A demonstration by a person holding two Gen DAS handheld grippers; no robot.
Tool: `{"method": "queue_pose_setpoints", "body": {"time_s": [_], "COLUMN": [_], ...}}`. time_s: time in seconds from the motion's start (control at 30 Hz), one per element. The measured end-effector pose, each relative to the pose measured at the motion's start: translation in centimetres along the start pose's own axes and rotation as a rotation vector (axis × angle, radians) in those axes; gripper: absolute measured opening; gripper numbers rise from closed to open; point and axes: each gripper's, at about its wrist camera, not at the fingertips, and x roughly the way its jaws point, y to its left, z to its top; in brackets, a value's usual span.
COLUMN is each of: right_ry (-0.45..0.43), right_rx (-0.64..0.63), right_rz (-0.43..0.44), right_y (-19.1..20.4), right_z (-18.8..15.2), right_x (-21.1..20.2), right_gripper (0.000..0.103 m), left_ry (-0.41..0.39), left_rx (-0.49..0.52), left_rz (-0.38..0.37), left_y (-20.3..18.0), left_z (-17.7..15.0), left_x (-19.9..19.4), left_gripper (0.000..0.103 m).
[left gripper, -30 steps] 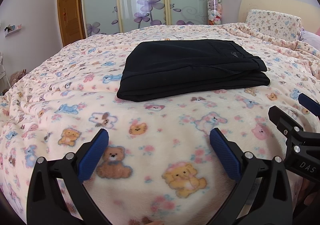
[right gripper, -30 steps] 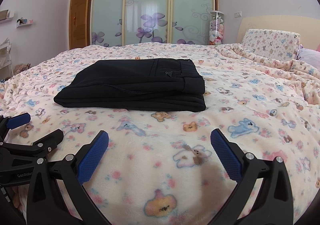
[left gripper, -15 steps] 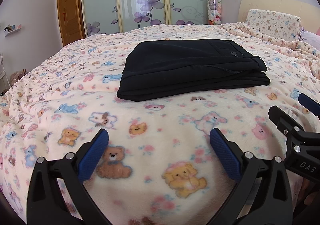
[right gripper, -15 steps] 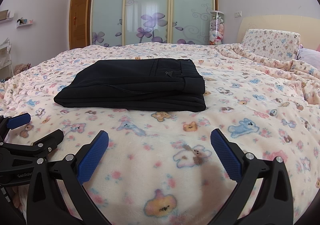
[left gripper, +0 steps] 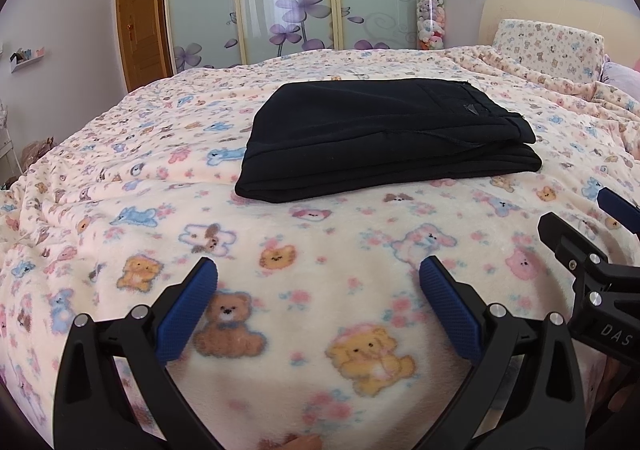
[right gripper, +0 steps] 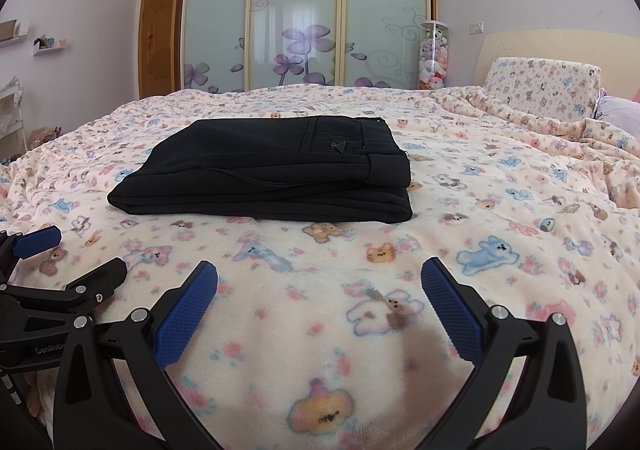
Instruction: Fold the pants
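Note:
Black pants [left gripper: 384, 138] lie folded in a flat rectangular stack on the bed, waistband to the right; they also show in the right wrist view [right gripper: 272, 174]. My left gripper [left gripper: 318, 290] is open and empty, low over the blanket, well short of the pants. My right gripper [right gripper: 319, 290] is open and empty, also short of the pants. The right gripper shows at the right edge of the left wrist view [left gripper: 592, 246]. The left gripper shows at the left edge of the right wrist view [right gripper: 60, 258].
The bed is covered by a cream blanket with cartoon animals [left gripper: 160, 178]. A pillow [right gripper: 540, 90] and headboard stand at the right. Sliding frosted wardrobe doors [right gripper: 304, 18], a wooden door [left gripper: 140, 30] and a clear tube of plush toys [right gripper: 434, 54] stand behind the bed.

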Motion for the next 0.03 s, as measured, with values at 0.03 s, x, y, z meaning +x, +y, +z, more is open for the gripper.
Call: {"method": "queue_pose_setpoints", "body": {"time_s": [0.03], "right_ry": [0.000], "right_rx": [0.000], "right_rz": [0.000], "right_y": [-0.01], "right_z": [0.01], "right_x": [-0.01], "right_gripper": [0.102], "left_ry": [0.001], "left_rx": [0.000], "left_rz": [-0.001], "left_y": [0.04], "left_z": [0.00], "left_x": [0.00], "left_gripper": [0.101]}}
